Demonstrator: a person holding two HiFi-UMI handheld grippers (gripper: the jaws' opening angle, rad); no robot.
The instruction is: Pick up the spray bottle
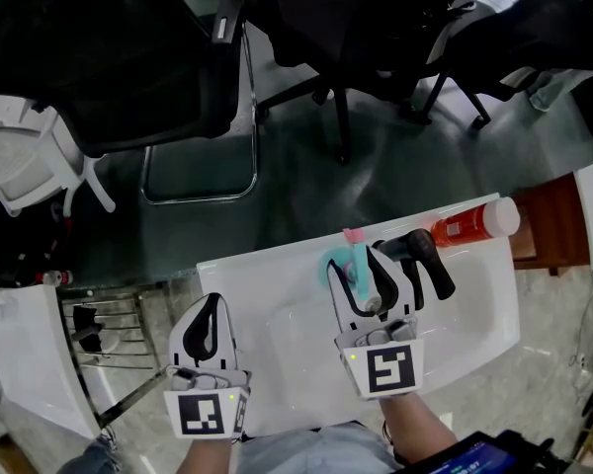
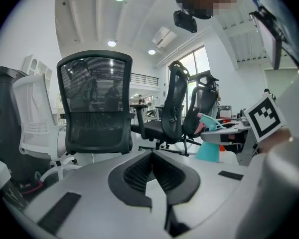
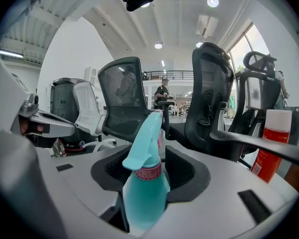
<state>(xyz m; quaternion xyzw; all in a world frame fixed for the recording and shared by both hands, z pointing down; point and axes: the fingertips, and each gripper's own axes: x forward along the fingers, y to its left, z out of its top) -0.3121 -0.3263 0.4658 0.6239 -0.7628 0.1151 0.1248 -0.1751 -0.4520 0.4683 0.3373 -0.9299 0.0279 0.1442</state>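
Observation:
A teal spray bottle with a pink-tipped nozzle stands upright on the white table. My right gripper reaches around it from the near side. In the right gripper view the bottle fills the gap between the jaws of that gripper, and both pads touch its body. My left gripper rests at the table's near left, jaws together and empty. The left gripper view shows its tips meeting, with the bottle off to the right.
A red can with a white cap lies at the table's far right, and a black trigger tool lies just right of the bottle. Black office chairs stand beyond the far edge. A wire rack sits left of the table.

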